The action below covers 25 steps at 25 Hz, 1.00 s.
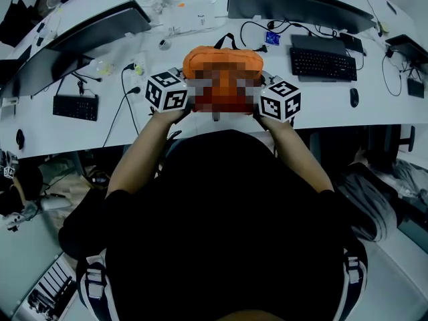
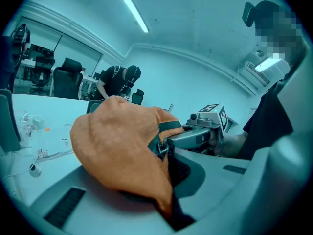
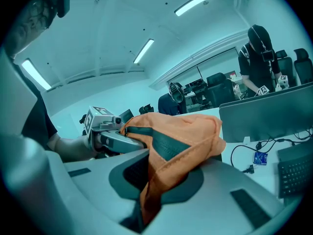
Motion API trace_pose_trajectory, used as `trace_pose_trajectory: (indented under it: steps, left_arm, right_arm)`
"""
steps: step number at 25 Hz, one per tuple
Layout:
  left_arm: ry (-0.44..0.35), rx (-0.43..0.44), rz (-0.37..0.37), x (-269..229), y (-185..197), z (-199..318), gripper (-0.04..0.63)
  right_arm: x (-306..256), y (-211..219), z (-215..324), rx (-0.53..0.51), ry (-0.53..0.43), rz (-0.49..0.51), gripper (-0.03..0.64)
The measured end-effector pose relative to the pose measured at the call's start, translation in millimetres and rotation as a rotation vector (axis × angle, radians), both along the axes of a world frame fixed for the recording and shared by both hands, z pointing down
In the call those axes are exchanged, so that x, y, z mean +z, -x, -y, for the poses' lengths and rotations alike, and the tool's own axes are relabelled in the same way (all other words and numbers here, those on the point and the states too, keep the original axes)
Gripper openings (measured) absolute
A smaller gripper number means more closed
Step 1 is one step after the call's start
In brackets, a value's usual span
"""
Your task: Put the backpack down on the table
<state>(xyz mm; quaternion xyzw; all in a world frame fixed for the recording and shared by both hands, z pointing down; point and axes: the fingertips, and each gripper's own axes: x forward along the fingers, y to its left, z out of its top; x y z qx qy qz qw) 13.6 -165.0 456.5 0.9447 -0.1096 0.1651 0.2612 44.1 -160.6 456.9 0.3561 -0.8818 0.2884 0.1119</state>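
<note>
White table (image 1: 334, 105); orange backpack (image 1: 224, 60) in left gripper (image 2: 170, 170) and right gripper (image 3: 146, 180).

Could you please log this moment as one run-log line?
left tool: shut on backpack | right tool: shut on backpack | backpack: at table edge

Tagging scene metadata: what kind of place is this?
Probably an open-plan office or lab: a long white table with monitors and keyboards, office chairs behind, strip lights overhead.

Even light is thrown by ceiling strips (image 2: 136, 13), and both gripper views are tinted teal. Strong fisheye bending and dark corners are seen throughout; the head view's lower half is dim.
</note>
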Motion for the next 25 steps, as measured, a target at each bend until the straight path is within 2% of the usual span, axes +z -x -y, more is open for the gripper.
trace_pose_trajectory:
  steps: [12,25]
  left_arm:
    - [0.039,0.013,0.008,13.9,2.4,7.5,0.038]
    - [0.107,0.011,0.046,52.3,4.6,16.0,0.038]
  right_arm:
    - [13.3,1.9,7.2,-0.001,0.039,-0.002,0.047]
    - [52.1,3.9,17.2,-0.01,0.12,-0.021,0.044]
